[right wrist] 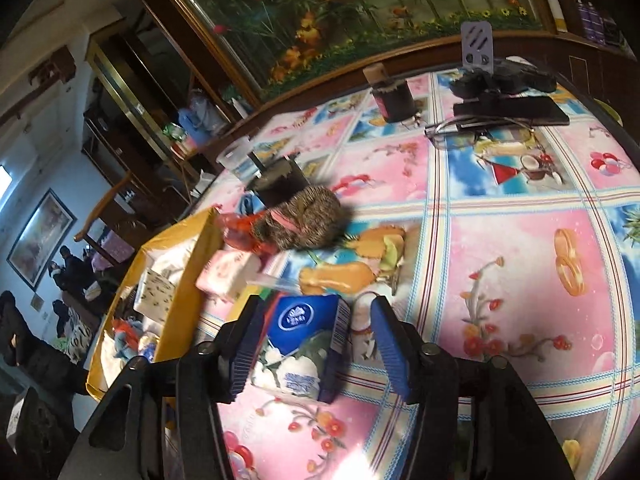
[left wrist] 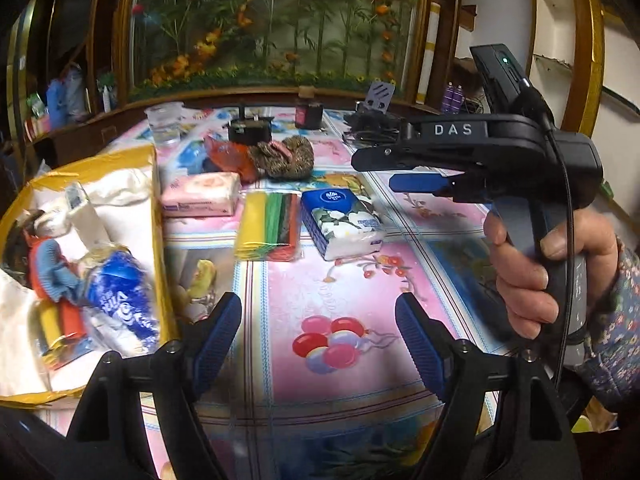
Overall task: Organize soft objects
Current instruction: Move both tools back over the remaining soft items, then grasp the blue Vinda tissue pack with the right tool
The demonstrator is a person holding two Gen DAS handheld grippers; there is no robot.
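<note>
The left wrist view looks forward and down along its own two blue-padded fingers (left wrist: 219, 340) across the bright picture-printed tablecloth (left wrist: 352, 292) toward the framed flower mural (left wrist: 272, 20); it sits level, with the yellow cardboard box (left wrist: 158, 240) close at its left. The right wrist view is rolled, nearer the cloth, close above the blue-and-white floral tissue pack (right wrist: 300, 344). Both views share that pack (left wrist: 342, 222), the pink tissue pack (left wrist: 200, 198), the box and the mural

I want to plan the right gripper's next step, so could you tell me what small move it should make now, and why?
Probably ease the right gripper forward and close on the blue tissue pack: its jaws are open, the pack lies between them on the tablecloth, and the yellow box beside it already holds other soft items.
</note>
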